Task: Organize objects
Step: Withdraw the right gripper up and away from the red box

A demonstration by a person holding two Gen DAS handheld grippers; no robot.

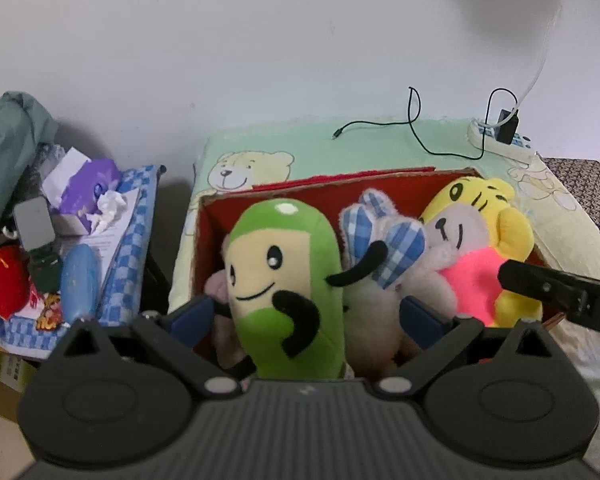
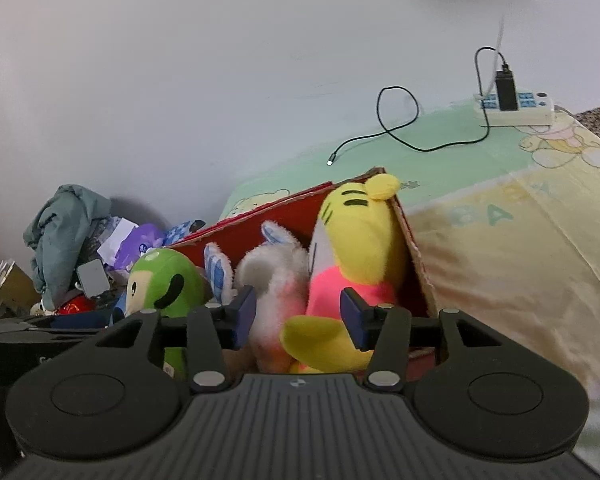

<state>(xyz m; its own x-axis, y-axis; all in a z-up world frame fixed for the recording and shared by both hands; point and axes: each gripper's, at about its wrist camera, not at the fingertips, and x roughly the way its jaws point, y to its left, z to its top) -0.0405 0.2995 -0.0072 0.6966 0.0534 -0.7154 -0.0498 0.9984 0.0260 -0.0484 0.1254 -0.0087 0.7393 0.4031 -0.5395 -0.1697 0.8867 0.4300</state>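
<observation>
In the red-lined cardboard box (image 1: 204, 216) on the pastel bear-print blanket (image 1: 380, 140), the green plush toy (image 1: 284, 280) stands between the wide-open, empty left gripper (image 1: 306, 312), beside a white checked-ear rabbit plush (image 1: 380, 248) and a yellow tiger plush (image 2: 360, 240), which sits between the half-open right gripper (image 2: 298, 316), its pads apparently not pressing.

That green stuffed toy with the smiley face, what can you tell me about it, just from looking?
The green toy is a soft, plush, bean-shaped figure with a cream face, black dot eyes, a thin smile and thin black arms. It stands roughly upright at the left end of a red-lined cardboard box, pressed against a white bunny with blue checked ears. The left gripper has its fingers wide on either side of the toy, not squeezing it.
</observation>
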